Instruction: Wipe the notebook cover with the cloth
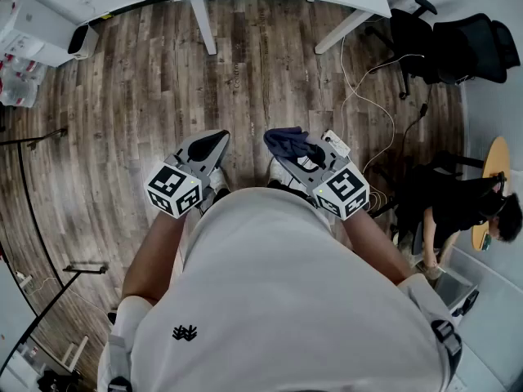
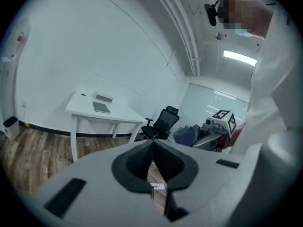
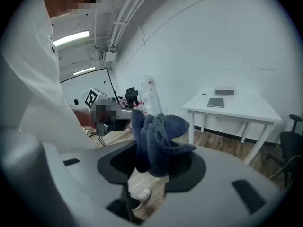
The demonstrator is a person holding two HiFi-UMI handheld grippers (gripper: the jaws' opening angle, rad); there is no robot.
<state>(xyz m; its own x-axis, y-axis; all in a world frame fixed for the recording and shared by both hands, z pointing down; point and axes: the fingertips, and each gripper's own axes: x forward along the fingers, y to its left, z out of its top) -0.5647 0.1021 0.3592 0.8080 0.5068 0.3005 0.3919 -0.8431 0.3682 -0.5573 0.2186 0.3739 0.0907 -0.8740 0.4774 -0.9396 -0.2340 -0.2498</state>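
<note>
- Blue and fleecy, the cloth (image 3: 158,138) is bunched into a soft wad between the jaws of the right hand-held gripper (image 1: 296,152). The jaws are clamped on its lower folds, and loose ends flop over the top.
- The left hand-held gripper (image 2: 152,148) has its jaws pressed together with nothing between them. Only floorboards show through the gap below.
- Both tools are held close in front of the person's chest, over the wooden floor (image 1: 245,80) and well apart from the work.
- The notebook (image 3: 216,102) lies flat and shut on the white counter (image 3: 246,108) by the far wall, with a small grey boxy item (image 3: 224,91) just behind it. From here I cannot tell what that item is.
- The cloth looks light and limp, so I would expect it to flatten and drag easily. Only the part that sticks out past the jaws will do any wiping, and the grip low on the wad leaves a fair amount free.
- The notebook looks thin and light, with a smooth dark cover. On that slick counter top it will probably skate away under a sideways stroke.
- The sensible place to steady it is a corner or the spine edge, pressed down with the shut left tool. It needs pinning, not pinching, since it lies too flat to get a jaw under.
- A black office chair (image 2: 163,122) stands near the counter's right end, so it may crowd an approach from that side.
</note>
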